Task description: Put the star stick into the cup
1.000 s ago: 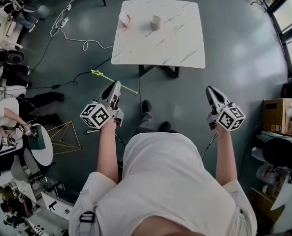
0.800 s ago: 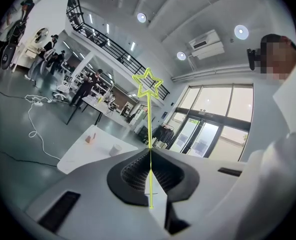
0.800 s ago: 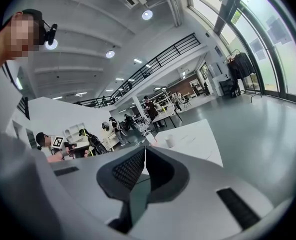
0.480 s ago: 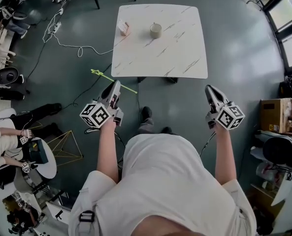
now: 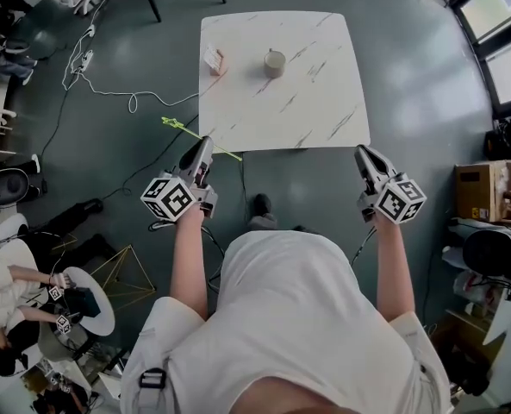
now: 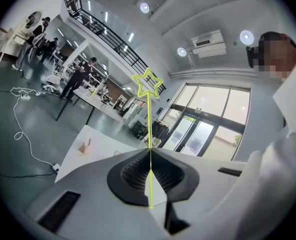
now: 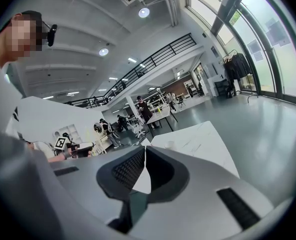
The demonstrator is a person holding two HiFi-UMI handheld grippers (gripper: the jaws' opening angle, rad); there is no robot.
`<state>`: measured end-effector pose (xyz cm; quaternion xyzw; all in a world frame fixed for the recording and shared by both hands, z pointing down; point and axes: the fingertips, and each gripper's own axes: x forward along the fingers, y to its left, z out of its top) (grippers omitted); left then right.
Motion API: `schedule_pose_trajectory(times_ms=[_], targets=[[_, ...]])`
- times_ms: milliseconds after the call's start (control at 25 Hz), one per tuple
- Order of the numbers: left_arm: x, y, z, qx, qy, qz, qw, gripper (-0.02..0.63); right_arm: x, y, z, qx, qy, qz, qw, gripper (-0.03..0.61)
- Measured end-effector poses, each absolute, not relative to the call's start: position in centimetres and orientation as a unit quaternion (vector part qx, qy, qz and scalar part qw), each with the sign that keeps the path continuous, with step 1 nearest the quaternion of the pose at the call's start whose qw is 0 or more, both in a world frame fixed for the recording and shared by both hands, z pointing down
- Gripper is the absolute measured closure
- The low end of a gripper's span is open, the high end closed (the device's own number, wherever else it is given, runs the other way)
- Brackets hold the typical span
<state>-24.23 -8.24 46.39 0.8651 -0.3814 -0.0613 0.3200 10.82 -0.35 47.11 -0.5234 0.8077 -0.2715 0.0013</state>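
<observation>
1. A person stands on a dark floor at the near edge of a white marble-patterned table (image 5: 324, 102), a two-jaw gripper in each hand, both held short of the tabletop.
2. The left gripper (image 5: 205, 142) has its jaws closed on a thin yellow-green star stick (image 5: 182, 128), pinching it near its lower end. From the head view the stick slants out to the left over the floor, star end farthest from the table. In the left gripper view it rises straight from the jaws to its star.
3. The right gripper (image 5: 358, 150) is closed, jaw tips touching, with nothing between them.
4. The cup (image 5: 274, 63) stands upright on the far half of the table, well apart from both grippers, with bare tabletop in between.
5. A small box (image 5: 213, 59) sits left of the cup, apart from it, near the table's left edge.
6. Around the table: a white cable (image 5: 134, 102) loops across the floor to the left, a cardboard box (image 5: 479, 192) stands at the right, and people sit by a small round table (image 5: 100, 304) at lower left.
</observation>
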Motion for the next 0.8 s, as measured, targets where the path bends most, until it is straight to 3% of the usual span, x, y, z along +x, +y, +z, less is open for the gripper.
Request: schedule_pose_trajectory(times_ms=[800], targets=[[-25.1, -15.5, 48.2, 0.877, -0.338, -0.05, 0.338, 0.597, 6.1, -6.3, 48.2, -0.53, 0.8, -0.28, -0.009, 0.551]])
